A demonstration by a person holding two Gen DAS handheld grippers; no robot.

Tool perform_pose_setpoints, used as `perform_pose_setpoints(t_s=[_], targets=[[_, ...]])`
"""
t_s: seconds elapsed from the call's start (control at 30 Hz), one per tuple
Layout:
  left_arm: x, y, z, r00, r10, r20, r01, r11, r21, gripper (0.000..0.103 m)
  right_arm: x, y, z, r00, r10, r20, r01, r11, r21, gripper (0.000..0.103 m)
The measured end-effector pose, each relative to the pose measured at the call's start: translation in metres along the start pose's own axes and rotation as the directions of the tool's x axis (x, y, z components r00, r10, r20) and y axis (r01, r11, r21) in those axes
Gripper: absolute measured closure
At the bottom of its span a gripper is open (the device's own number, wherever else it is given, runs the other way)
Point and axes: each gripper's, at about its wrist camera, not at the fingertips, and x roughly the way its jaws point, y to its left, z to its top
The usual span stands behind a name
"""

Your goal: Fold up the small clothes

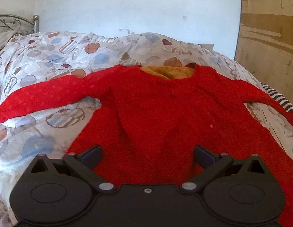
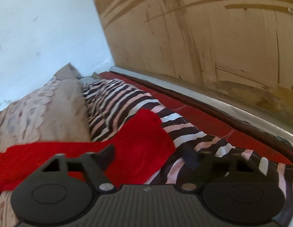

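I see the red sweater (image 1: 152, 109) lying flat on the patterned bedcover (image 1: 42, 56), front up, both sleeves spread out. My left gripper (image 1: 147, 156) hangs over its lower hem with the jaws wide and nothing between them. My right gripper (image 2: 153, 156) is also wide, at the end of the right sleeve (image 2: 140, 138), which rests on a striped cloth (image 2: 131, 96). The risk, I think: the right jaws can pinch the striped cloth together with the sleeve (they lie in contact). I can read no brand or writing anywhere.
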Motion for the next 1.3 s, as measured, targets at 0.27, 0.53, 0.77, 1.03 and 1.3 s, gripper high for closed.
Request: perform_pose_setpoints(t_s=[0.27, 0.53, 0.77, 1.03, 1.3], targets=[[-0.009, 0.012, 0.008, 1.0, 0.005, 0.008, -0.005, 1.0, -0.013, 0.001, -0.025, 0.01, 0.014, 0.997, 0.033, 0.074, -0.032, 0.999, -0.012, 0.097], [-0.025, 0.031, 0.017, 0.999, 0.004, 0.043, -0.001, 0.998, -0.07, 0.001, -0.111, 0.11, 0.073, 0.954, 0.264, 0.145, -0.234, 0.953, -0.192, 0.097], [-0.042, 0.057, 0.022, 0.998, 0.01, 0.063, -0.001, 0.991, -0.134, 0.001, -0.189, 0.238, 0.065, 0.854, 0.511, 0.093, -0.445, 0.812, -0.377, 0.097], [-0.06, 0.096, 0.02, 0.995, 0.059, 0.085, -0.04, 0.976, -0.213, 0.001, -0.232, 0.367, -0.035, 0.753, 0.653, -0.077, -0.58, 0.604, -0.547, 0.098], [-0.065, 0.127, 0.013, 0.988, 0.138, 0.073, -0.115, 0.959, -0.258, 0.001, -0.248, 0.413, -0.175, 0.687, 0.651, -0.324, -0.673, 0.401, -0.621, 0.097]])
